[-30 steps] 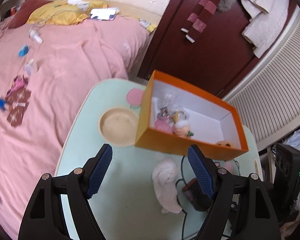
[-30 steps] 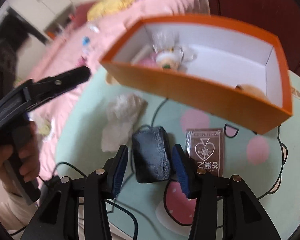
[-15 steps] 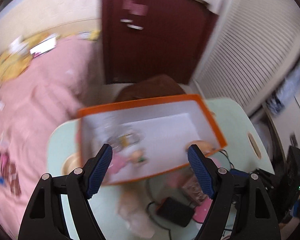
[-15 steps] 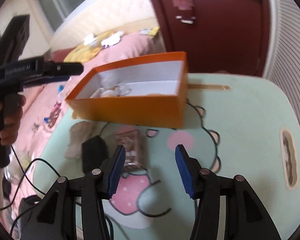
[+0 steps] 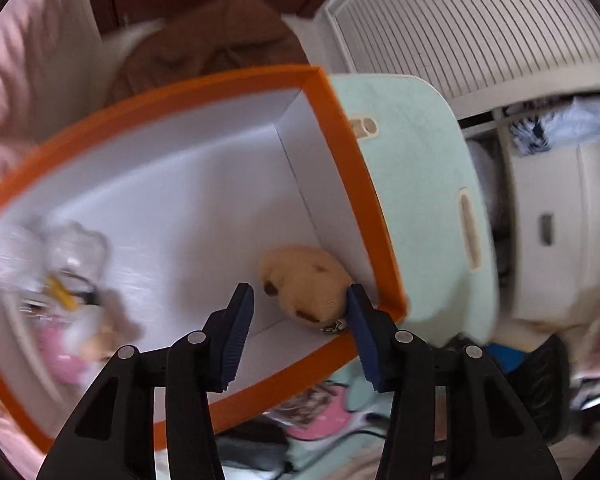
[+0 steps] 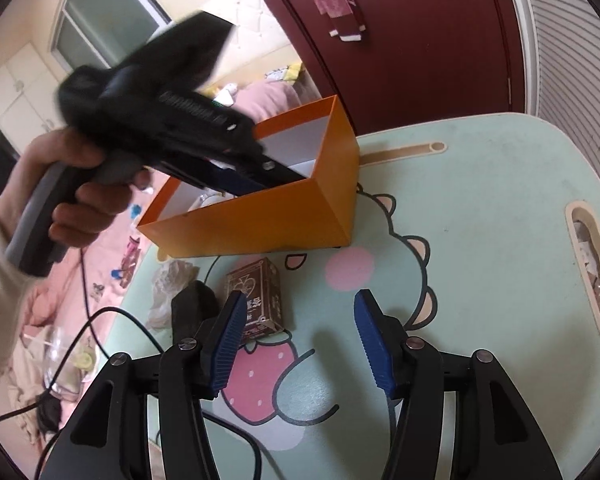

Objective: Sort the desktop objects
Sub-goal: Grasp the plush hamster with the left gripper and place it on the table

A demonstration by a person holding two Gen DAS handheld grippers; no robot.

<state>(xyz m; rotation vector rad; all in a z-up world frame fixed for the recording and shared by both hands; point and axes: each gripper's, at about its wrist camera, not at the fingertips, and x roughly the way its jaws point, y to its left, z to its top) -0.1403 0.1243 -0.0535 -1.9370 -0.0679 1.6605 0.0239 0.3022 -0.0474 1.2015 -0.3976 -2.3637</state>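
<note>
An orange box (image 5: 352,168) with a white inside stands on the mint table (image 5: 420,184). My left gripper (image 5: 300,316) is open, its fingers inside the box, a tan plush toy (image 5: 304,286) between them and against the right finger. Blurred small items (image 5: 60,280) lie at the box's left end. In the right wrist view my right gripper (image 6: 300,336) is open and empty above the table (image 6: 480,220). The left gripper (image 6: 268,178) reaches into the orange box (image 6: 260,220). A brown card pack (image 6: 256,300), a black adapter (image 6: 190,304) and a white plush (image 6: 168,284) lie in front of the box.
A black cable (image 6: 88,320) runs off the table's left edge. A dark red door (image 6: 400,40) and a slatted white panel (image 5: 480,20) stand behind the table. A pink bed (image 6: 112,248) lies to the left. The table has a handle slot (image 6: 592,272) at its right.
My left gripper has swung right and dropped into the orange box, around the tan plush. My right gripper has drawn back from the black adapter and turned right over the table.
</note>
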